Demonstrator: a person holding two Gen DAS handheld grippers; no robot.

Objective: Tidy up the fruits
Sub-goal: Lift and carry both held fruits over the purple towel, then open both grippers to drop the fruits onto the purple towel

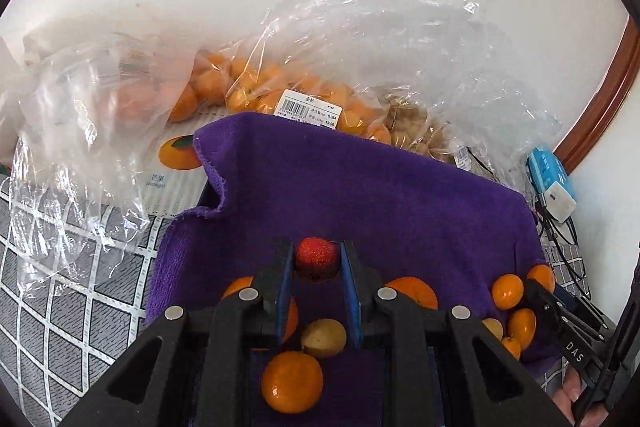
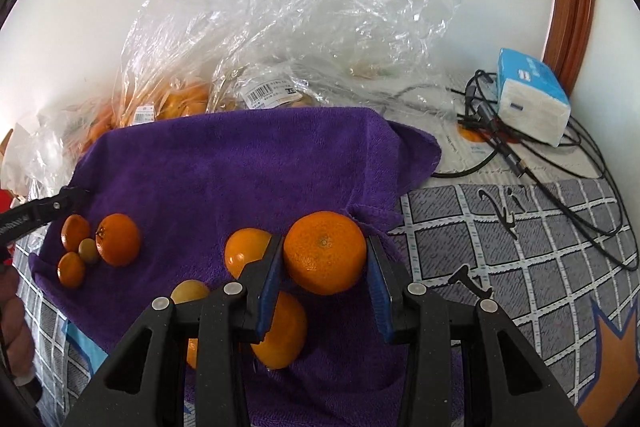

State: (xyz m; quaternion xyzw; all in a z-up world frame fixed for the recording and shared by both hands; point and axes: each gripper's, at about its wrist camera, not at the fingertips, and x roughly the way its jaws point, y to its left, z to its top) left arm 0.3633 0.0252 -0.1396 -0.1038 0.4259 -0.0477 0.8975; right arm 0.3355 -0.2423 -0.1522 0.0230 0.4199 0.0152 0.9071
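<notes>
A purple towel (image 1: 360, 187) covers the work area and also shows in the right wrist view (image 2: 240, 167). My left gripper (image 1: 317, 259) is shut on a red bumpy berry (image 1: 316, 255) above the towel. Below it lie an orange (image 1: 292, 381) and a yellowish fruit (image 1: 323, 338). My right gripper (image 2: 325, 259) holds a large orange (image 2: 325, 251) between its fingers. More oranges (image 2: 119, 239) and a small greenish fruit (image 2: 87, 250) lie at the towel's left. The left gripper's finger (image 2: 44, 211) shows at the far left.
Clear plastic bags of small oranges (image 1: 256, 87) and crumpled plastic (image 2: 304, 27) stand behind the towel by the white wall. A mango box (image 1: 176, 163) lies under them. A blue-white tissue pack (image 2: 532, 99) and black cables (image 2: 560, 163) lie at the right on the checked cloth (image 2: 520, 247).
</notes>
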